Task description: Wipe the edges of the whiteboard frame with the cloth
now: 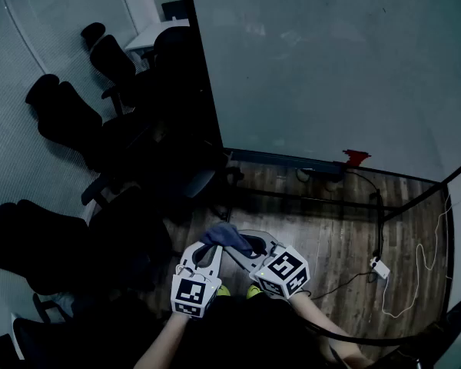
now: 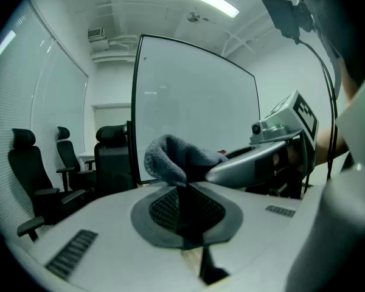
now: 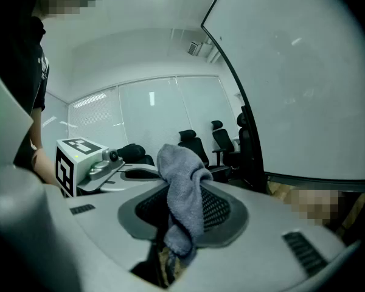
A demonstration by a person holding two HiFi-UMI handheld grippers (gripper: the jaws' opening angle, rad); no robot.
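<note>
A grey-blue cloth (image 1: pixel 225 235) is bunched between my two grippers, low in front of the person's body. My left gripper (image 1: pixel 208 247) is shut on one end of the cloth (image 2: pixel 170 158), which sticks up past its pads. My right gripper (image 1: pixel 250 245) is shut on the other end, and the cloth (image 3: pixel 184 199) hangs down over its dark pads. The whiteboard (image 1: pixel 330 68) stands ahead at the upper right, with a black frame edge (image 1: pixel 204 75) on its left and a tray rail (image 1: pixel 292 160) along its bottom. Both grippers are well short of the frame.
Several black office chairs (image 1: pixel 69 121) crowd the left side, up against the board's left edge. On the wood floor lie a white power adapter (image 1: pixel 380 267) with cables and the board's stand bars (image 1: pixel 307 198). A red item (image 1: pixel 356 157) sits on the tray rail.
</note>
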